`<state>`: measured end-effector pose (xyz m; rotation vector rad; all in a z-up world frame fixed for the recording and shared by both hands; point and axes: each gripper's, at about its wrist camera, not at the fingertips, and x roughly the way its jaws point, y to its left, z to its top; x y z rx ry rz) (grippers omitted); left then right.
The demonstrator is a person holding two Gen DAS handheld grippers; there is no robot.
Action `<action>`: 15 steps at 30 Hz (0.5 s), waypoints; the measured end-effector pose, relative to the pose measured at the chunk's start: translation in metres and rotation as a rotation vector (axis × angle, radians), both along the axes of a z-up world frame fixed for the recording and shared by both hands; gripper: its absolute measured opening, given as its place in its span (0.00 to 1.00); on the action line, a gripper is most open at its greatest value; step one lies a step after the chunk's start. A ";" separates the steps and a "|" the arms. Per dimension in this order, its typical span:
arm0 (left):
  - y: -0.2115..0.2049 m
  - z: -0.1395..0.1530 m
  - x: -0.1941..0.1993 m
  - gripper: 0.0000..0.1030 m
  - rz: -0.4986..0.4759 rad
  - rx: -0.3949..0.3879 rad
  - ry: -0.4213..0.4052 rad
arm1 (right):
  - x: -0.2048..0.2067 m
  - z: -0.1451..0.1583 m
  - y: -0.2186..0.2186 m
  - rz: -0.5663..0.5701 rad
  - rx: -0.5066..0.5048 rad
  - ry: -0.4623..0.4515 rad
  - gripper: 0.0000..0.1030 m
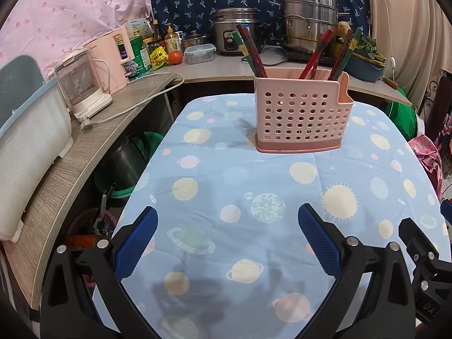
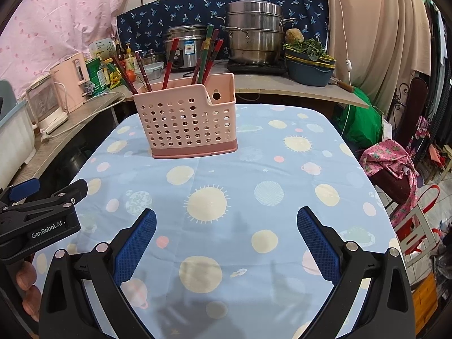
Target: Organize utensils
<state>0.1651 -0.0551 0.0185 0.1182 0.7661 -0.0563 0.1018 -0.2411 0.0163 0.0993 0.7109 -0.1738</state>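
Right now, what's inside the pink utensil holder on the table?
The pink utensil holder holds red and green chopsticks standing tilted, tops sticking out. Their lower ends are mostly hidden by the perforated wall. The small side compartment looks empty; its bottom is out of sight.

The utensil holder (image 1: 302,118) looks like matt pink plastic with many round holes. The chopsticks (image 1: 251,52) inside it have a glossy lacquer finish, red and green. The tablecloth (image 1: 254,197) is soft blue printed cloth with some wrinkles. The stacked steamer pot (image 1: 309,19) is shiny metal. The side counter (image 1: 84,147) shows a matt grey wood grain. The gripper pads (image 2: 135,243) are blue and finely textured, and their arms are smooth black plastic.
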 end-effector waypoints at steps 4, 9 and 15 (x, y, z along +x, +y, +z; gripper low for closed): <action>0.000 0.000 0.001 0.92 0.001 -0.001 0.004 | 0.000 -0.001 0.000 -0.001 -0.002 0.003 0.93; 0.001 0.000 0.001 0.92 0.001 -0.002 0.004 | 0.001 -0.002 -0.001 -0.003 -0.003 0.002 0.93; 0.001 0.000 0.002 0.92 -0.001 0.000 0.001 | 0.001 -0.003 -0.003 -0.011 -0.007 0.002 0.93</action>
